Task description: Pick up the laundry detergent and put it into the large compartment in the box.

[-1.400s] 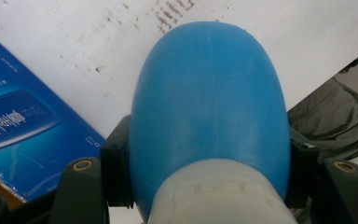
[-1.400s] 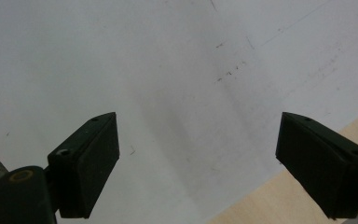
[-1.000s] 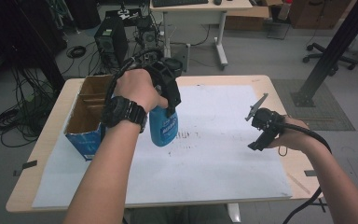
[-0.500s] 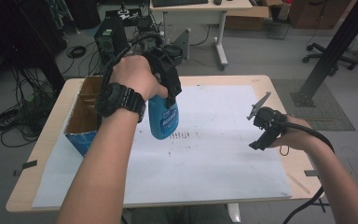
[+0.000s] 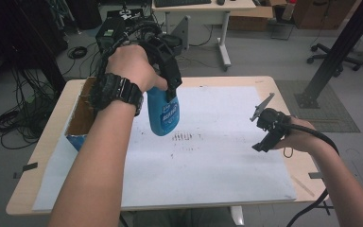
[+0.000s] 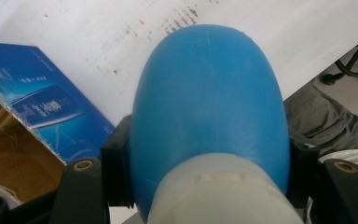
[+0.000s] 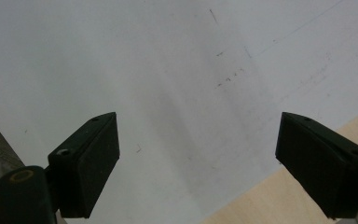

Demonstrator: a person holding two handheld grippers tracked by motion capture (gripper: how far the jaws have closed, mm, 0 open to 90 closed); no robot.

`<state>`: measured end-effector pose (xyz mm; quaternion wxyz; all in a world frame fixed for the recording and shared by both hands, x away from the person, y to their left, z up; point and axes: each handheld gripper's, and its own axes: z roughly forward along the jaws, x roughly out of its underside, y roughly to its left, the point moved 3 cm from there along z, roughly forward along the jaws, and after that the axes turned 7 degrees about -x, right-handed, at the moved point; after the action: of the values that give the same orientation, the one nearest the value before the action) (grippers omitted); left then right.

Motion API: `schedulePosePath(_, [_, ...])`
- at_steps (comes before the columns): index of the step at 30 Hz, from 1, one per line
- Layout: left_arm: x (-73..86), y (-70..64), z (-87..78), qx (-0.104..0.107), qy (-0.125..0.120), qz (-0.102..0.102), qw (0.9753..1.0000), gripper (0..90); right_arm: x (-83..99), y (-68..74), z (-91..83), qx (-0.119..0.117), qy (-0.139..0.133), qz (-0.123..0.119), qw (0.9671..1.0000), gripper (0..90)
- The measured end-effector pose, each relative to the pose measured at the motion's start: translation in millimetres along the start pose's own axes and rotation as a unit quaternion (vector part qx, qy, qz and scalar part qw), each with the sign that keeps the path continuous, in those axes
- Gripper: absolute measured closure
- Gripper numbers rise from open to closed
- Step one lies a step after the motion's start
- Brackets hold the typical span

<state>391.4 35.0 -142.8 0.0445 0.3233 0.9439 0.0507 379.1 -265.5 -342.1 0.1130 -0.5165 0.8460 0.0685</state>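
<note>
- Blue plastic is seen lifted higher in the high view than half a second ago: the spray bottle [image 5: 163, 111], pinched by the left hand-held gripper [image 5: 168, 75], is now carried clear of the bench [image 5: 283, 94], beside the cardboard box [image 5: 82, 118], over the white sheet [image 5: 217, 156].
- Left gripper view: the bottle's shoulder is clamped between both jaws, with the box below, so a transfer is judged underway.
- Right gripper view: the right hand-held gripper [image 7: 198, 154] is held spread, empty, over the sheet.
</note>
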Motion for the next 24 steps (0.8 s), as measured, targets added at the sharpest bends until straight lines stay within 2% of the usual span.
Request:
schedulePosePath(6, [-2.1, 3.5, -1.1, -0.001, 0.0, -0.002, 1.0, 37.5, -0.9, -0.9, 1.8, -0.002, 0.003, -0.001, 1.0, 13.6])
schedulePosePath(7, [-2.5, 3.4, -0.9, -0.001, -0.004, -0.01, 0.9999, 37.5, -1.0, -1.0, 1.9, -0.002, 0.003, 0.0, 1.0, 13.6])
schedulePosePath(17, [-2.2, 11.9, 2.9, 0.009, 0.002, -0.03, 0.9995, 37.5, -0.8, -3.5, 5.1, -0.005, 0.003, -0.001, 1.0, 13.6])
schedulePosePath(24, [-0.7, 18.9, 3.2, 0.006, 0.003, -0.037, 0.9993, 37.6, -1.1, -4.8, 6.9, -0.006, 0.002, -0.001, 1.0, 13.6])
